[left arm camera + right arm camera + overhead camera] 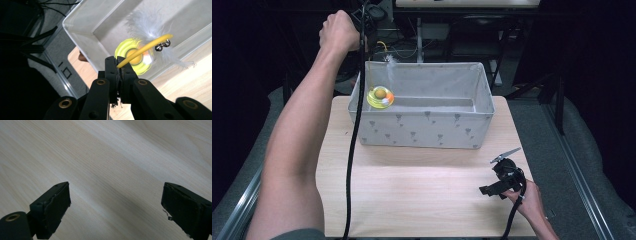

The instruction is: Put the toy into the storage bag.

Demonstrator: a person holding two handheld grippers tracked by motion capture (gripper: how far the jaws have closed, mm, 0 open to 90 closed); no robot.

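A cat toy, a yellow stick (145, 47) with white feathers (150, 27) and small metal bells (163, 45), is pinched at its end by my left gripper (118, 62), which is shut on it. In the high view the left hand holds this gripper (370, 19) high above the back left corner of a grey fabric bin (422, 131). The feathers (389, 62) hang by the bin's rim. A yellow disc with an orange centre (380, 96) sits at the bin's left end; whether it hangs or rests I cannot tell. My right gripper (498, 186) is wide open over bare wood (115, 170).
The bin stands across the back half of a light wooden table (412, 200). A black cable (354, 150) trails from the left gripper down over the table's left side. Dark chair legs and cables (452, 40) lie behind the table.
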